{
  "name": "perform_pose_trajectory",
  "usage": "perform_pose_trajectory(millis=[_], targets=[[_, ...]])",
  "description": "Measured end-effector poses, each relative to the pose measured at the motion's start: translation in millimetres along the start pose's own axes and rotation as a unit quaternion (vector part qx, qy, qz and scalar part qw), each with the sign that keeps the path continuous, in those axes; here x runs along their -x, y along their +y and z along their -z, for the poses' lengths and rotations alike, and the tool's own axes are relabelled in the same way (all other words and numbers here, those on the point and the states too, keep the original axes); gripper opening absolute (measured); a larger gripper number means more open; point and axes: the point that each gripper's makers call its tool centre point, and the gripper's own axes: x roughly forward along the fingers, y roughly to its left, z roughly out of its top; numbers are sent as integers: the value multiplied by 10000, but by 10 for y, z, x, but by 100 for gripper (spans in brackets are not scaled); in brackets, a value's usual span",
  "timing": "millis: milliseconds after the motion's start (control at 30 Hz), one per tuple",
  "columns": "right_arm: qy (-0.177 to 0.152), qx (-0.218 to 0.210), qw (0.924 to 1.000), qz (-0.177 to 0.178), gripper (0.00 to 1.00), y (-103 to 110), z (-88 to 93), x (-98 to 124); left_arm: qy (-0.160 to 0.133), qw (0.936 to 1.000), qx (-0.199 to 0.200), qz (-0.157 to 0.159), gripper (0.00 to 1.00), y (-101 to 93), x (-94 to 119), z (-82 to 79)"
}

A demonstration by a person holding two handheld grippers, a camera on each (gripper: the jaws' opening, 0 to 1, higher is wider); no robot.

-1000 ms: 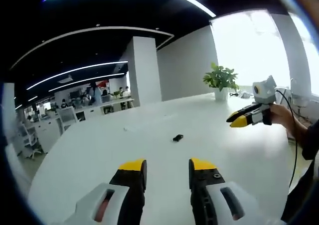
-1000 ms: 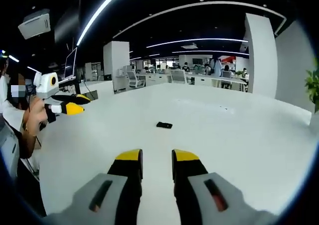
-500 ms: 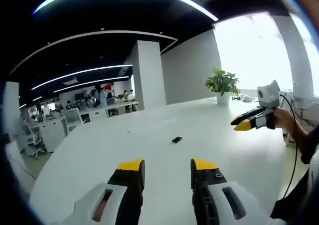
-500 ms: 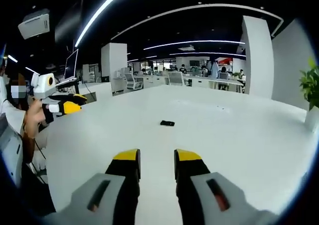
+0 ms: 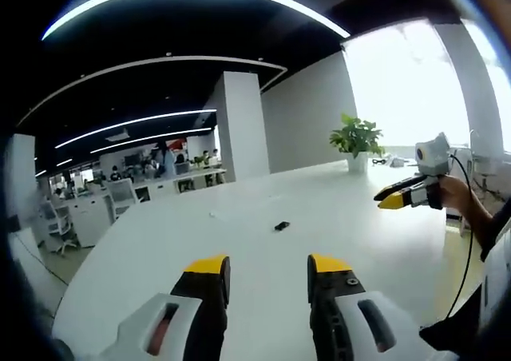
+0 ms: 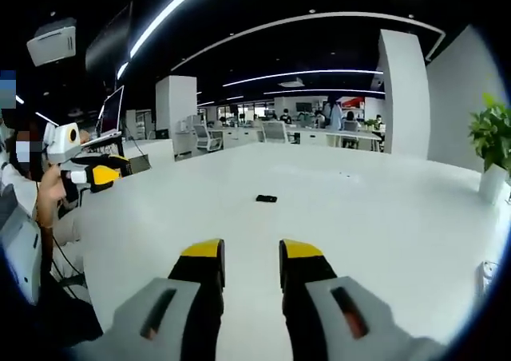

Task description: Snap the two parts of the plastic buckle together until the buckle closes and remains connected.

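I am holding both grippers, left gripper (image 5: 261, 267) and right gripper (image 6: 251, 251), parted and empty, well short of the buckle (image 6: 267, 198) lying ahead; reaching comes next.

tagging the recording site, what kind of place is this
Most likely an open-plan office. A large white table fills the foreground with a small black plastic buckle lying on it. Behind it stand rows of desks with office chairs, and a green potted plant sits by a bright window.

Both views look from high, well back, across the white worktop (image 5: 263, 273), from opposite sides, sharing the small black buckle (image 5: 281, 226) mid-worktop.
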Motion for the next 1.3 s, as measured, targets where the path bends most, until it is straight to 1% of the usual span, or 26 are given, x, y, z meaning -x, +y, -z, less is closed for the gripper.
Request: perform_pose_trajectory(millis=[133,200,300,467,500,533,567,700,800,833,867,933,1100,1300], targets=[[-43,-29,9999,103,27,-10,-13,52,-15,9999,25,-131,39,22,84,24],[-78,-17,9998,156,27,-26,-31,50,4,9997,-8,-259,39,53,90,22],[-120,-14,9996,264,29,-69,-51,39,43,9991,-55,-413,40,81,157,34],[-150,-27,9994,306,29,-93,-59,17,-20,9985,-29,-546,41,104,249,16],[-160,-24,9993,323,29,-104,-61,4,-30,9983,-45,-573,41,127,224,6],[-158,-6,9993,342,29,-108,-63,2,-25,9981,-38,-614,41,193,117,-12],[-159,9,9992,368,29,-120,-63,-5,-31,9978,-55,-658,41,217,96,-21],[-187,22,9987,466,29,-181,-67,-20,-16,9962,-166,-850,41,278,82,-30],[-159,-5,9986,502,31,-193,-54,-16,-11,9955,-161,-931,42,298,73,-25],[-114,-13,9986,523,31,19,-55,409,6,9953,-162,-952,43,302,62,-15],[-99,-18,9985,538,32,30,-52,455,23,9953,-158,-960,43,305,54,-6],[-79,-24,9984,554,32,42,-39,486,56,9951,-154,-973,44,357,54,18],[-46,11,9985,553,32,90,-7,506,130,9948,-99,-1004,44,402,62,64],[-46,10,9984,567,32,119,3,508,219,9951,-81,-963,44,342,102,68]])
